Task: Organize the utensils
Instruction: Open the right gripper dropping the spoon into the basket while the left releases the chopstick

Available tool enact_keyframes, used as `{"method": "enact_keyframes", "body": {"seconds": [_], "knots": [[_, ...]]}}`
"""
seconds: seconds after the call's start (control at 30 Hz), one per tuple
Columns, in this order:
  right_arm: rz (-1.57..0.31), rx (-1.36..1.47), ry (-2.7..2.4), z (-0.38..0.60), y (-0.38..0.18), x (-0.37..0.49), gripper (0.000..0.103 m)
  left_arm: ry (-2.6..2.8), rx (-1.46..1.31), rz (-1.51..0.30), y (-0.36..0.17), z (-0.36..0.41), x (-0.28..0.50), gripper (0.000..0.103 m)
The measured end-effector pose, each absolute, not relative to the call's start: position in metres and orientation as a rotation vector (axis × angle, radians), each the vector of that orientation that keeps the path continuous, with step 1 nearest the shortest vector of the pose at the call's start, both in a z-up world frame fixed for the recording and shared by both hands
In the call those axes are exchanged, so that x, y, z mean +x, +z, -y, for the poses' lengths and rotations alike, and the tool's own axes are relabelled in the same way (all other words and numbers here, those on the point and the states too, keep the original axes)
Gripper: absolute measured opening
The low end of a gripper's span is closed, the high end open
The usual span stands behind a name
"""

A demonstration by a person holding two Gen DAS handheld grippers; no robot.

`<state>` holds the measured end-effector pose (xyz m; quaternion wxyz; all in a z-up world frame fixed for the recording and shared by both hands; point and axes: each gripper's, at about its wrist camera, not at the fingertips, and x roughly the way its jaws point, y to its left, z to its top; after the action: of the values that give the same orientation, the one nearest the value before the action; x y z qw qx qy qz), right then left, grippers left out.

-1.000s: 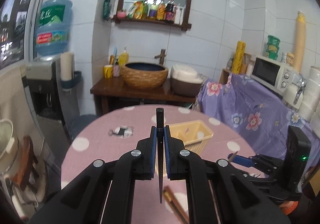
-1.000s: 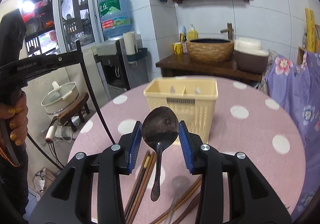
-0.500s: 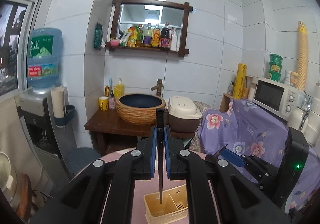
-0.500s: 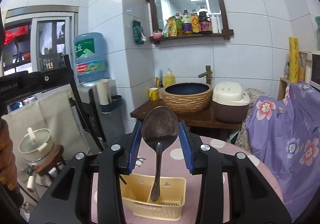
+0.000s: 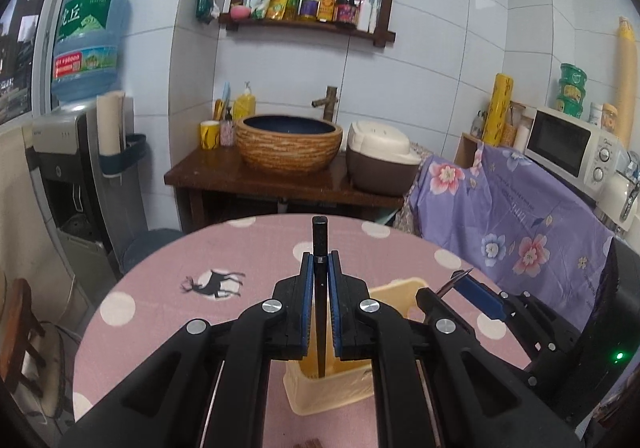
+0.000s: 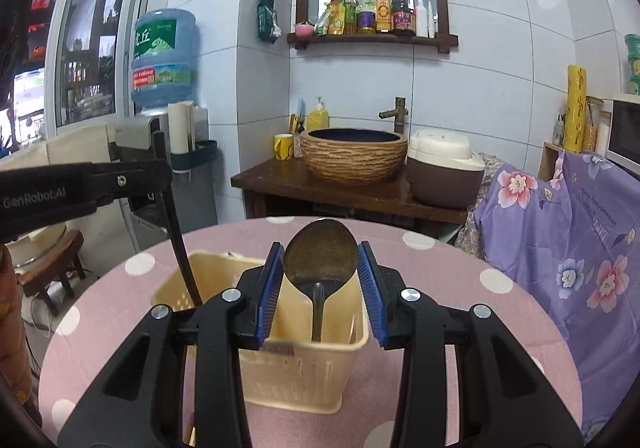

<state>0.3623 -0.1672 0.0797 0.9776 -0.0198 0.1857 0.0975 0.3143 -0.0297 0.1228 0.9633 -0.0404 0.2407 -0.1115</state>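
Both claws clamped: left (image 5: 320,302) on chopstick (image 5: 320,244), right (image 6: 320,280) on spoon (image 6: 320,254), tips hidden.

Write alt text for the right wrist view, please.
The right hand-held gripper grips a dark spoon by its bowl, handle hanging into a cream utensil basket on a pink polka-dot table. A black chopstick enters the basket's left side.

Both grippers are built of matte black plastic, with angular arms that carry triangular cut-outs. On the left gripper (image 5: 320,312) and the right gripper (image 6: 320,288), round silver screws (image 5: 271,305) are set at the joints, and the fingers are lined with ribbed blue pads (image 6: 269,290). White lettering, "GenRobot.AI" (image 6: 34,201), is printed on the left gripper's side. A small green light (image 5: 619,356) is lit on the right gripper's black body.
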Motion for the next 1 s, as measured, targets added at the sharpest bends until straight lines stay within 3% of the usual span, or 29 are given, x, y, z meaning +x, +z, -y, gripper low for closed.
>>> {"method": "enact_keyframes", "body": {"seconds": [0.43, 0.57, 0.63, 0.67, 0.77, 1.0], "knots": [[-0.397, -0.042, 0.195, 0.166, 0.058, 0.357, 0.039, -0.209, -0.050, -0.477, 0.114, 0.031, 0.311, 0.009], [-0.380, -0.033, 0.200, 0.170, 0.061, 0.350, 0.060, -0.219, -0.056, -0.471, 0.115, 0.030, 0.306, 0.009], [-0.372, -0.030, 0.199, 0.172, 0.064, 0.343, 0.060, -0.228, -0.060, -0.467, 0.116, 0.027, 0.299, 0.012], [-0.369, -0.030, 0.195, 0.174, 0.065, 0.340, 0.061, -0.234, -0.064, -0.464, 0.116, 0.027, 0.295, 0.017], [-0.371, -0.014, 0.205, 0.181, 0.069, 0.327, 0.069, -0.240, -0.078, -0.443, 0.116, 0.020, 0.277, 0.050], [-0.420, -0.041, 0.219, 0.187, 0.062, 0.282, 0.076, -0.228, -0.105, -0.490, 0.091, 0.004, 0.234, 0.073]]}}
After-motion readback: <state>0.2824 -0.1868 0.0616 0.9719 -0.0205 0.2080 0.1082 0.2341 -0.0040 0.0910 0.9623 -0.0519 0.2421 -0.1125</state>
